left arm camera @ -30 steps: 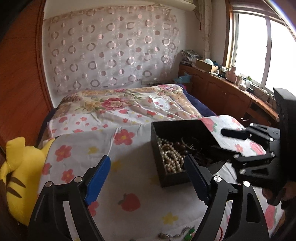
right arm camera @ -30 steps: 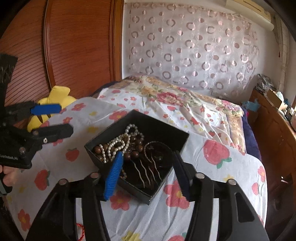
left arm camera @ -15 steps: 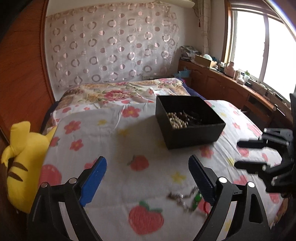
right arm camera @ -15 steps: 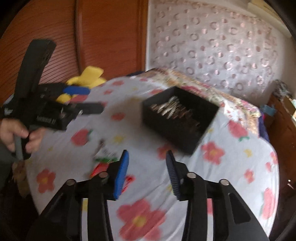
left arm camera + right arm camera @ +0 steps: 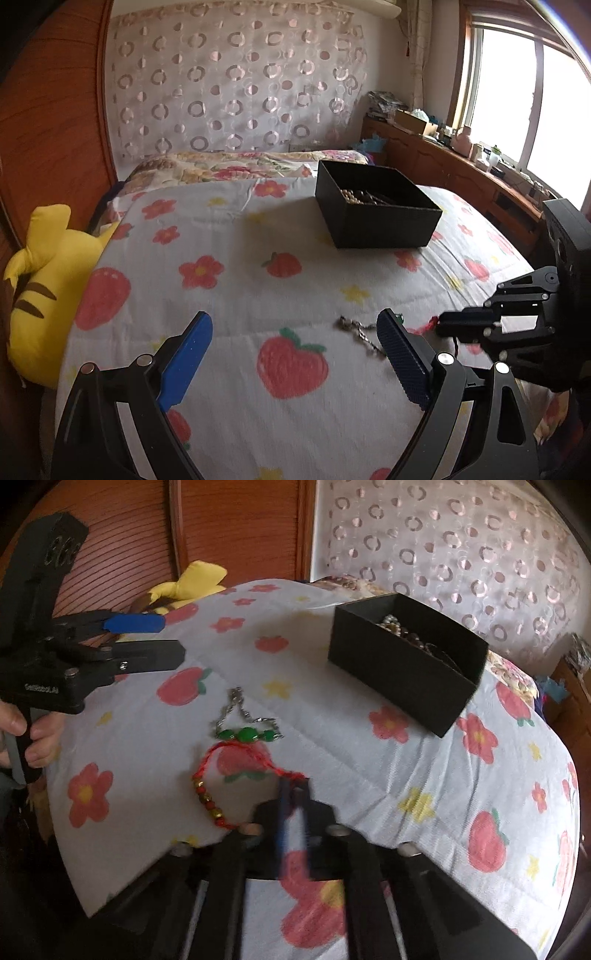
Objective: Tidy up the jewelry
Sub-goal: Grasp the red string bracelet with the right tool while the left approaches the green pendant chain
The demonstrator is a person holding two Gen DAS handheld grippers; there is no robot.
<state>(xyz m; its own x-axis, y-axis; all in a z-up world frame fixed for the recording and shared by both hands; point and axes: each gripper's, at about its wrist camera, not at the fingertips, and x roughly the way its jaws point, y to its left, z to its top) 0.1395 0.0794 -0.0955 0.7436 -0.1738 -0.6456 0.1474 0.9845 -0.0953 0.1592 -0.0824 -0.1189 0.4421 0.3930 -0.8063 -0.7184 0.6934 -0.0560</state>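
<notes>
A black open box [image 5: 376,206] holding pearls and other jewelry stands on the flowered bedspread; it also shows in the right wrist view [image 5: 406,657]. A red cord bracelet with red and gold beads [image 5: 221,779] lies on the spread. My right gripper [image 5: 293,794] is shut on the cord's near end. A silver chain with green stones [image 5: 245,722] lies just beyond it, and part of it shows in the left wrist view [image 5: 356,330]. My left gripper [image 5: 291,350] is open and empty above the spread, left of the chain.
A yellow plush toy [image 5: 40,280] lies at the bed's left edge against the wooden headboard [image 5: 48,122]. A wooden sideboard with clutter [image 5: 443,158] runs under the window at right. A folded floral quilt [image 5: 240,166] lies behind the box.
Both grippers pulled back from the box toward the bed's near edge. The right gripper came down over the red bracelet and closed on its cord.
</notes>
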